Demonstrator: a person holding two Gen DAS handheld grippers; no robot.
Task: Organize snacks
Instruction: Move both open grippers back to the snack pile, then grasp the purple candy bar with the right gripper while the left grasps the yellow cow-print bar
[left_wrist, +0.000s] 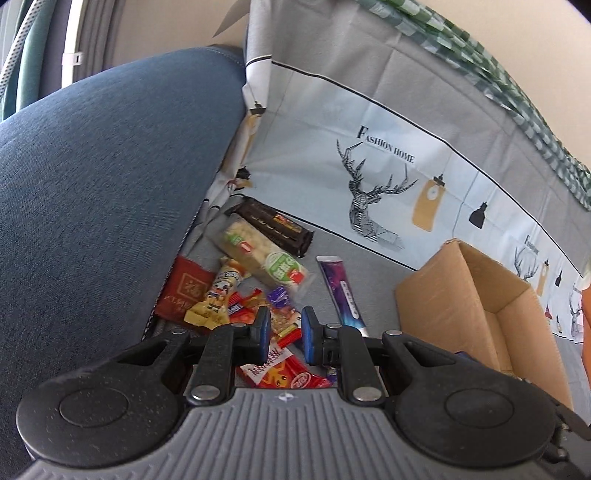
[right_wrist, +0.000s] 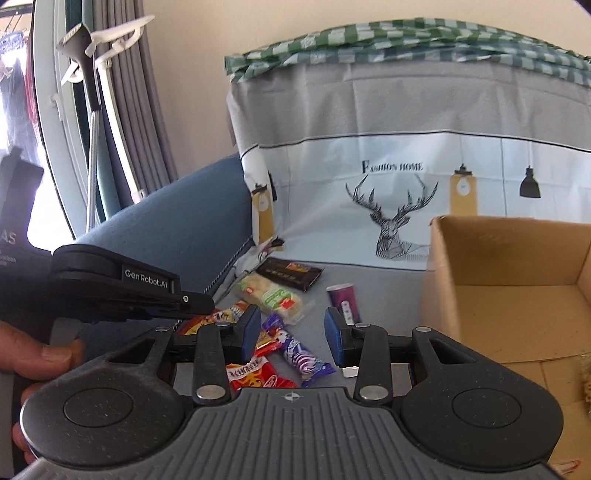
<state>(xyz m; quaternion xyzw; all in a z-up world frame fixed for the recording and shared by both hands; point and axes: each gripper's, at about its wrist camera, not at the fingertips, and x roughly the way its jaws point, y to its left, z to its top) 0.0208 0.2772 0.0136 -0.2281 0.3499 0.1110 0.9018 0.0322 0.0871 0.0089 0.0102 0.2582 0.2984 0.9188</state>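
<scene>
A pile of snack packets lies on a grey sofa seat: a dark chocolate bar (left_wrist: 275, 227) (right_wrist: 290, 273), a pale rice-cracker pack (left_wrist: 266, 258) (right_wrist: 273, 295), a purple tube (left_wrist: 343, 291) (right_wrist: 347, 297), a red packet (left_wrist: 186, 288), a red wafer wrapper (left_wrist: 284, 373) (right_wrist: 258, 374) and a purple candy bar (right_wrist: 301, 350). An open cardboard box (left_wrist: 480, 306) (right_wrist: 517, 295) stands to the right. My left gripper (left_wrist: 285, 334) is open and empty, low over the small wrappers. My right gripper (right_wrist: 291, 336) is open and empty above the purple candy bar.
A blue sofa arm (left_wrist: 92, 184) (right_wrist: 177, 218) rises at the left. A grey cloth with a deer print (left_wrist: 369, 192) (right_wrist: 399, 206) covers the sofa back. The left gripper's body (right_wrist: 122, 291) and a hand show at the left of the right wrist view.
</scene>
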